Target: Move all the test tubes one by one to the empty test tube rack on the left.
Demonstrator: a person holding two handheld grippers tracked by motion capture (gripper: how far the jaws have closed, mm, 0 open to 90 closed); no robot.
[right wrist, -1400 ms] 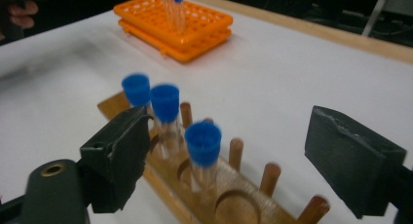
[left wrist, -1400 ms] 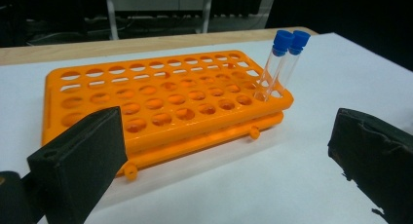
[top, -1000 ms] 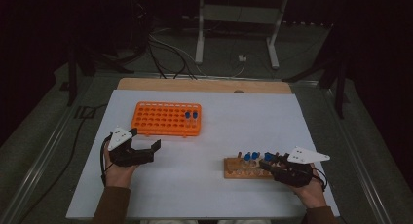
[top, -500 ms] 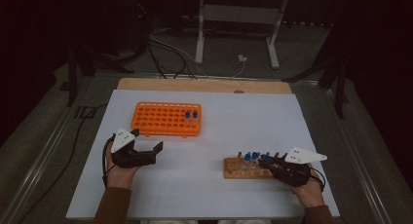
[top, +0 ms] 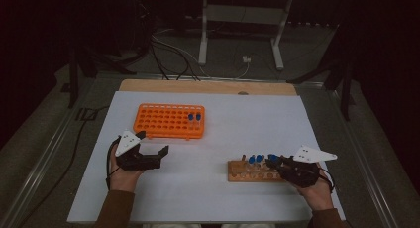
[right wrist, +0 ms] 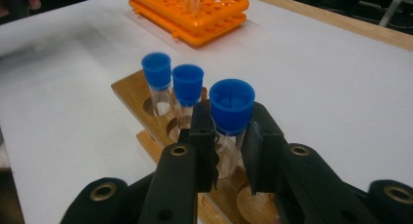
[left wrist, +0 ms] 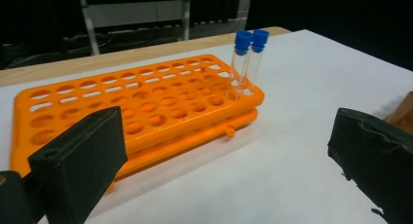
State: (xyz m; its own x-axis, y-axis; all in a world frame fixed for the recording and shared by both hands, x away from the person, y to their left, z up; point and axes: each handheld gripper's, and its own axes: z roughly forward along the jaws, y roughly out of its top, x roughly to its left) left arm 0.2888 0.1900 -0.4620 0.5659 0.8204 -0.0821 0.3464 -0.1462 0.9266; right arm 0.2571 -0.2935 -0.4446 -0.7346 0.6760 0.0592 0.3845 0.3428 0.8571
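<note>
- Your right gripper pinches a blue-capped tube standing upright in the wooden rack on the counter.
- The tube's long axis runs vertical, so you lift straight up.
- The orange rack lies far left, nearer your left gripper, which is spread and empty.
- The right gripper view shows the pads on the glass below the cap; the high view blurs this.

High view: above the person's side, facing forward and down, far off.
Left gripper view: low, close, facing the orange rack.
Right gripper view: close over the wooden rack.
Shared: orange rack.
</note>
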